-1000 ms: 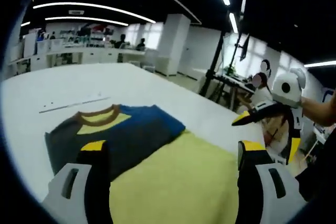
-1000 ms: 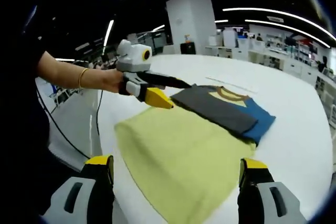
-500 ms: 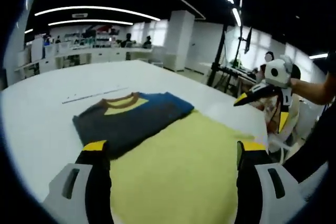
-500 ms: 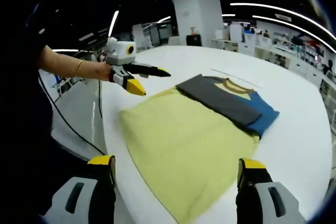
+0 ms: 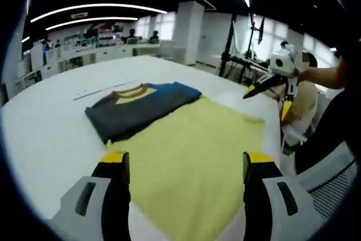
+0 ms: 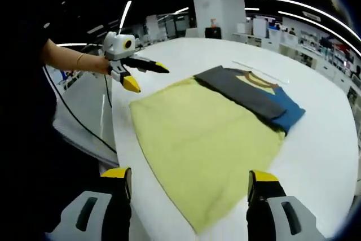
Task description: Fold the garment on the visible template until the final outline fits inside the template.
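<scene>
Fingers apart on both grippers, nothing between them. Left gripper (image 5: pixel 183 165) shows two yellow-tipped jaws spread wide at the bottom of the left gripper view; right gripper (image 6: pixel 189 182) shows the same in the right gripper view. Each one also appears in the other's view, held in a hand above the table edge, jaws parted, not touching cloth.

Count on the white table (image 5: pixel 45 134): one garment, one template, one thin pale strip.

Garment (image 5: pixel 138 108) is one folded piece, a dark grey panel beside a blue panel, with a brown collar and a yellow patch under it. It lies flat, in a compact rectangle, collar end pointing toward the far side of the table. In the right gripper view the blue part (image 6: pixel 290 114) sits on the side toward the table's middle.

Template (image 5: pixel 194 156) is one flat yellow sheet, roughly rectangular, reaching close to the table's near edge. The garment's lower part overlaps the template's far edge; the collar end lies off the sheet on bare table. So the garment is only partly on the template.

Thin pale strip (image 5: pixel 104 90) lies on the table just beyond the collar, apart from the garment.

Background: several people at far benches, one seated person near the table, one tripod stand, ceiling light strips.
</scene>
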A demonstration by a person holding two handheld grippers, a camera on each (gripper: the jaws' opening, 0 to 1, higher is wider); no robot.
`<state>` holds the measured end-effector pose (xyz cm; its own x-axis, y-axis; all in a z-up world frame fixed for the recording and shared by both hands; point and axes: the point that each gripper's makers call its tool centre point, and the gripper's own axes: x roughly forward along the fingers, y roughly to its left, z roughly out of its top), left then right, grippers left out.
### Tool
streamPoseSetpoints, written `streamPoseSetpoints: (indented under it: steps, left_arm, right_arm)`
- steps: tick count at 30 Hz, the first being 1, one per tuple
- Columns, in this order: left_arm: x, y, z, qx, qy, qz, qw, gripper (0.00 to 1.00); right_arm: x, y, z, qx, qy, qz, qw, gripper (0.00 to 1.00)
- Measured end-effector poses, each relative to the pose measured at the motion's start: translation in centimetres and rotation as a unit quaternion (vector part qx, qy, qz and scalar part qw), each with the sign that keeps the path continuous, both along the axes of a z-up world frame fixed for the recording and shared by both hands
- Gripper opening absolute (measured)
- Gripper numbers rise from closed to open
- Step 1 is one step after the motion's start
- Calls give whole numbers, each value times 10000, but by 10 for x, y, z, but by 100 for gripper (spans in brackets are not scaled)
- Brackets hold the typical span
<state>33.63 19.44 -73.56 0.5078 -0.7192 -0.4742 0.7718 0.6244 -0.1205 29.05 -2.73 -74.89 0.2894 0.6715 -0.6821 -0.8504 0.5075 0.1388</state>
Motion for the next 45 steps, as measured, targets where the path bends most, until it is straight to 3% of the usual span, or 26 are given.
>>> streamPoseSetpoints:
  steps: [8, 12, 18, 29, 36, 42, 45]
  left_arm:
    - [-31, 9, -25, 371, 262, -264, 9986, 66]
    - [-40, 18, -38, 590, 422, -228, 9971, 55]
    - [-51, 24, -44, 836, 399, -319, 9952, 54]
    - [-79, 18, -68, 1438, 513, -938, 9838, 49]
    - [-75, 24, -70, 1720, 289, -978, 9798, 44]
    - [-75, 22, -69, 1710, 330, -1001, 9796, 44]
    - [-71, 22, -67, 1717, 281, -900, 9806, 36]
  right_arm:
    - [-6, -6, -13, -174, 65, -8, 9998, 72]
    - [-7, -17, -24, -562, -39, 62, 9984, 62]
    - [-11, -19, -36, -636, 19, 23, 9980, 61]
    - [-13, -27, -53, -1025, -76, 123, 9946, 53]
    - [-15, -31, -60, -1191, -187, 193, 9925, 48]
    - [-12, -29, -59, -1146, -235, 181, 9930, 46]
    - [-9, -29, -59, -1106, -257, 149, 9934, 44]
